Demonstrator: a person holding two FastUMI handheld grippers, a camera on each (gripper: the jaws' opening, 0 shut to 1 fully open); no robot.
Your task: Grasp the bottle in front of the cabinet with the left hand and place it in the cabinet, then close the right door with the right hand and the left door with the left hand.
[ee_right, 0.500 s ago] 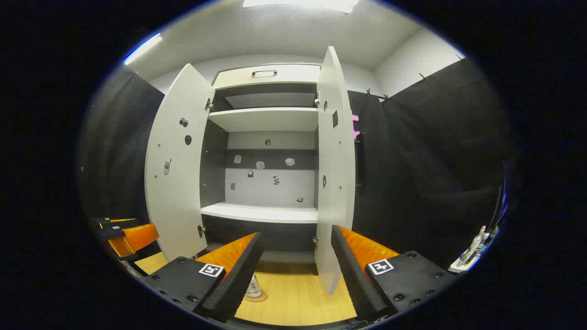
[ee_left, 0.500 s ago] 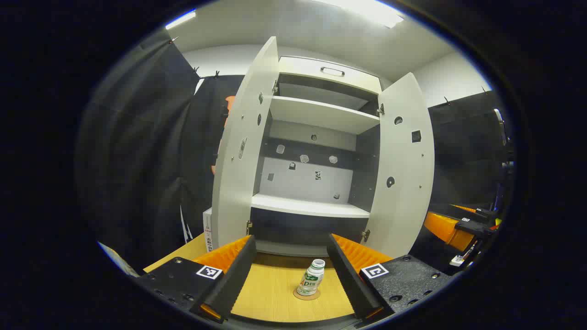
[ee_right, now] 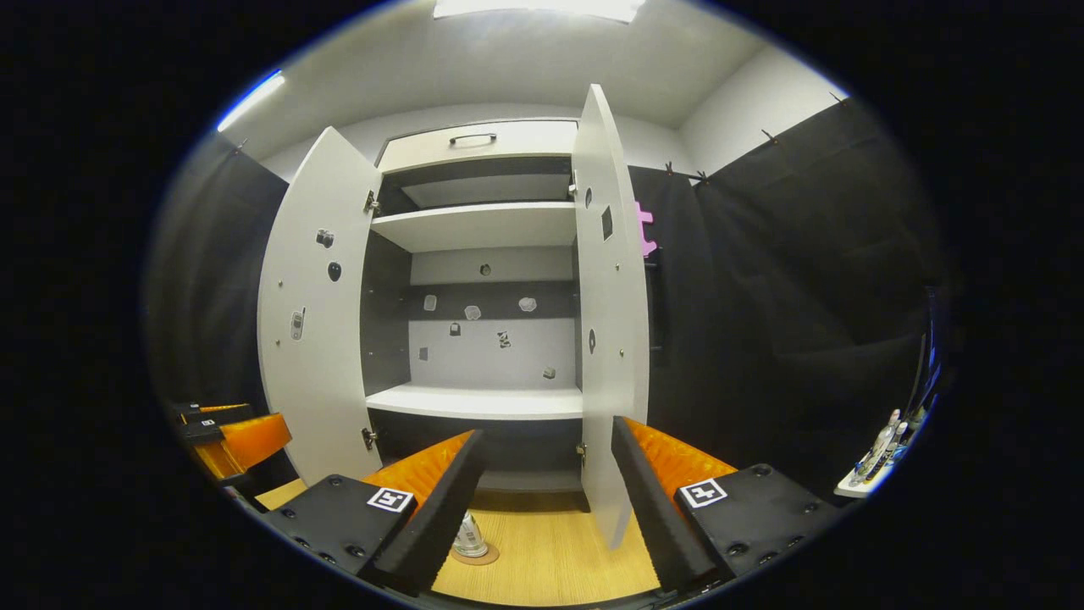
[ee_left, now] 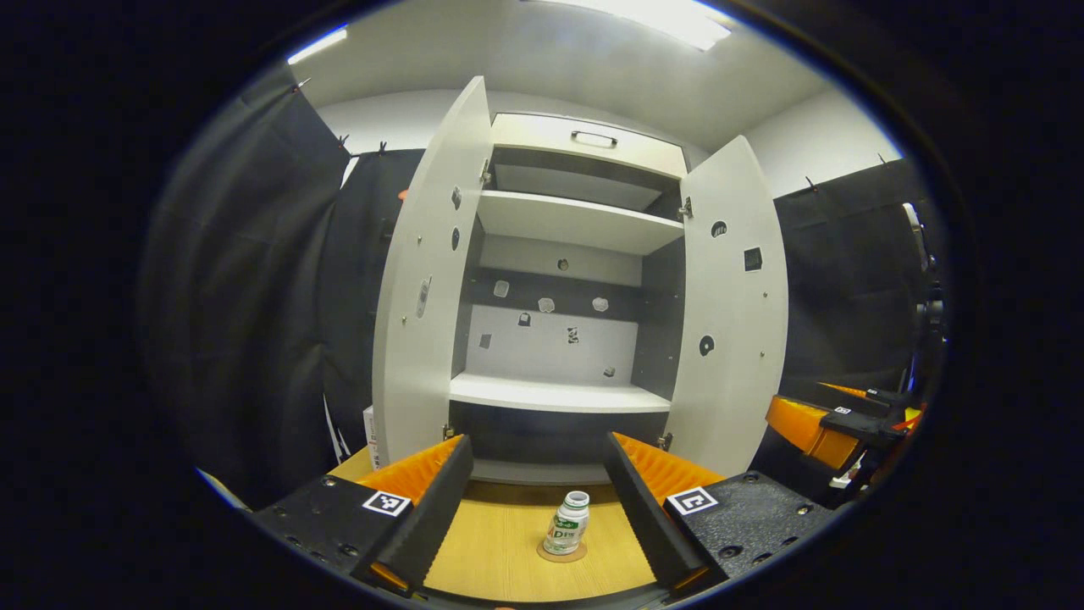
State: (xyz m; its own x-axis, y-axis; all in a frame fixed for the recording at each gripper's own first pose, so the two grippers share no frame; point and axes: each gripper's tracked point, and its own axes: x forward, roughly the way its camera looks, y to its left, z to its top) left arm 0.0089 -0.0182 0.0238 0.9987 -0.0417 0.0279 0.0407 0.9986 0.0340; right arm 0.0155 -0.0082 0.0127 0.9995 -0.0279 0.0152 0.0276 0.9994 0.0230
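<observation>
A small white bottle (ee_left: 567, 525) with a green label stands upright on a round coaster on the wooden table, in front of the cabinet (ee_left: 559, 394). Both cabinet doors stand wide: the left door (ee_left: 423, 296) and the right door (ee_left: 732, 313). My left gripper (ee_left: 535, 462) is open, and the bottle sits between and beyond its fingers, untouched. In the right gripper view the bottle (ee_right: 470, 538) peeks out beside the left finger. My right gripper (ee_right: 546, 453) is open, just before the edge of the right door (ee_right: 610, 322). The left gripper (ee_right: 229, 436) also appears at the far left there.
The cabinet (ee_right: 478, 402) has white shelves, bare but for small stickers on its back wall. The wooden table (ee_left: 508, 551) runs up to its base. A white box (ee_left: 370, 428) stands left of the cabinet. Small bottles (ee_right: 881, 445) sit on a ledge at far right.
Both grippers have drawn back a little and tilted down slightly; the cabinet looks smaller and sits lower in both views. The bottle has not moved.
</observation>
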